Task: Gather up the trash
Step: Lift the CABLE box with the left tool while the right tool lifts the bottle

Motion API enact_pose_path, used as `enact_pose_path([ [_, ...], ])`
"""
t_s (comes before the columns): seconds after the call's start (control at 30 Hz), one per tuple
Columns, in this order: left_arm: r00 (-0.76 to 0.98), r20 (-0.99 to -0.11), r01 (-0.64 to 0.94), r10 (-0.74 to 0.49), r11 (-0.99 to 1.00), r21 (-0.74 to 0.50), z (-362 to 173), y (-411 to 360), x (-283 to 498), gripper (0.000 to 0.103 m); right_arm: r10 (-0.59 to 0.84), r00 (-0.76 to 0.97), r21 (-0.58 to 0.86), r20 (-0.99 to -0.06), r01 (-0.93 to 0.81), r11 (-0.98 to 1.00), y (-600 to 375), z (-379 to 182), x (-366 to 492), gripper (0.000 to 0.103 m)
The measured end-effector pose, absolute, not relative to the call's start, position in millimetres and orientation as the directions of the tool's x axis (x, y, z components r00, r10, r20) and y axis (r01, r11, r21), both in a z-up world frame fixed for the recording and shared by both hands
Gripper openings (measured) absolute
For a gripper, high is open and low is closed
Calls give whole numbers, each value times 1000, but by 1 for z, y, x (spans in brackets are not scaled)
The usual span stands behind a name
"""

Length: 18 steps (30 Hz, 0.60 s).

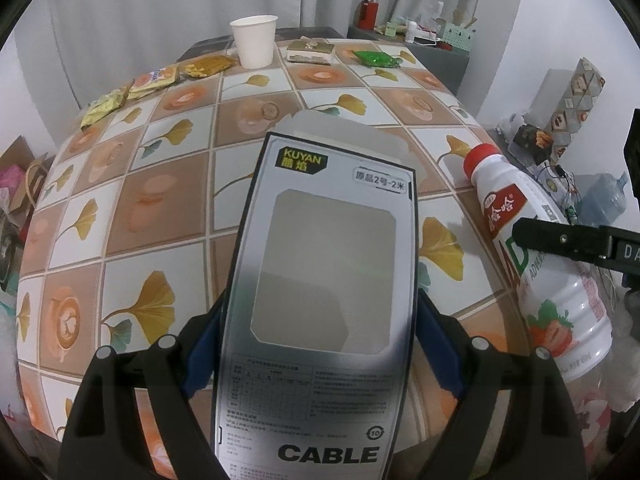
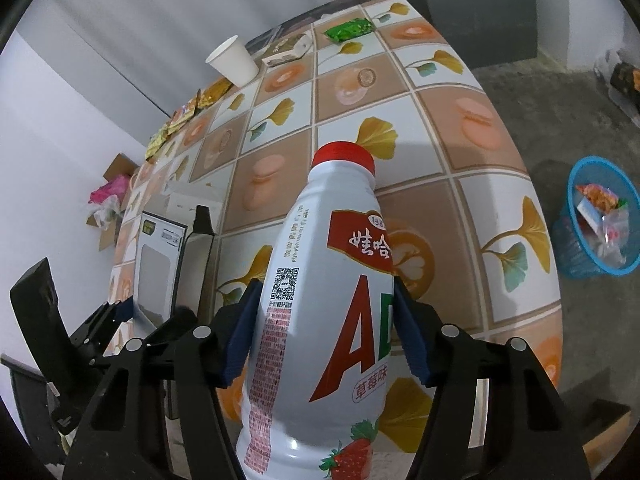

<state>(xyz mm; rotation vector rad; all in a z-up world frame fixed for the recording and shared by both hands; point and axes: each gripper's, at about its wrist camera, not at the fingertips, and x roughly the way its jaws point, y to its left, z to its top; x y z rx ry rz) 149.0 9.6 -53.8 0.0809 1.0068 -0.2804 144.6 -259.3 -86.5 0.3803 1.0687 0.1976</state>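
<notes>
My left gripper [image 1: 320, 344] is shut on a grey cable box [image 1: 320, 280] with a window, held above the near edge of the tiled table [image 1: 160, 200]. My right gripper [image 2: 324, 328] is shut on a white AD milk bottle [image 2: 320, 320] with a red cap, held above the table. The bottle [image 1: 532, 248] and a right finger [image 1: 568, 240] show at the right of the left wrist view. The box [image 2: 156, 264] and left gripper show at the left of the right wrist view. A blue trash basket [image 2: 600, 220] with wrappers stands on the floor, right of the table.
At the table's far side are a white paper cup [image 1: 255, 40], a small food box [image 1: 311, 51], a green wrapper [image 1: 376, 58] and several yellow snack wrappers [image 1: 156, 80]. A grey cabinet [image 2: 480, 12] stands behind. Bags and boxes [image 1: 24, 184] lie on the floor at left.
</notes>
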Motion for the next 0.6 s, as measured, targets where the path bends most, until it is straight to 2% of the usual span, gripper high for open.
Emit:
enact_pose_path([
  [0.6, 528, -830, 265, -181, 963, -41, -46, 9, 143, 84, 364, 492, 423, -791, 11, 906, -258, -81, 140, 57],
])
